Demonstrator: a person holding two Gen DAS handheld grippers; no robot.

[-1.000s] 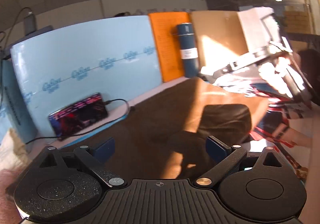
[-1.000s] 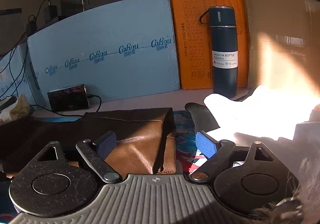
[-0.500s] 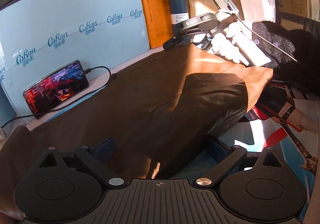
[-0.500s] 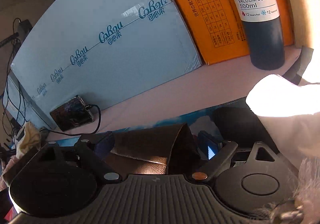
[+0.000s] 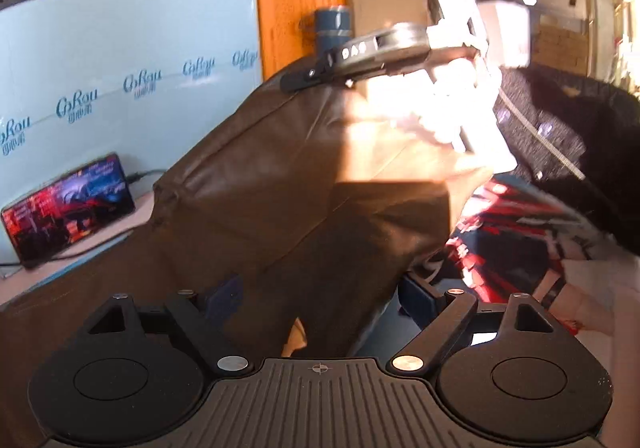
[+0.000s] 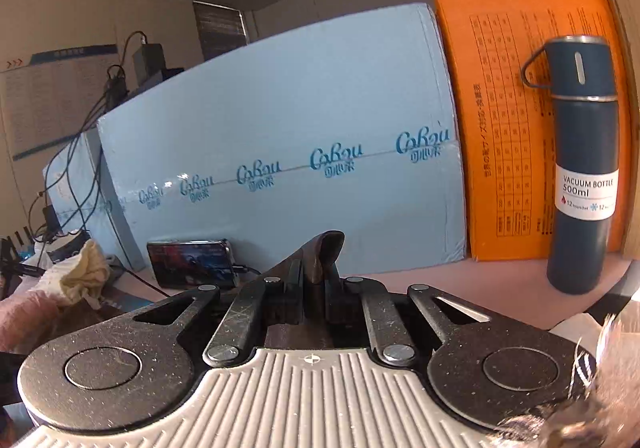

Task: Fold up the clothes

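Observation:
A brown leather-like garment lies across the table, with one corner lifted into a peak. At that peak my right gripper pinches the fabric, and a white-gloved hand holds it from behind. In the right wrist view its jaws are closing tight on the garment's folded edge, which sticks up between the right gripper's fingers. My left gripper is low and near, open, its blue pads wide apart. The garment's lower fold lies between the pads, and they do not press on it.
A lit phone on a cable leans against the light blue foam board. A dark blue vacuum bottle stands before an orange board. A printed mat covers the table at right, under a black sleeve. A cream cloth sits at left.
The right gripper's jaws went from wide open to shut on the garment's edge and raised it. In the left wrist view the flat garment now rises in a peak.

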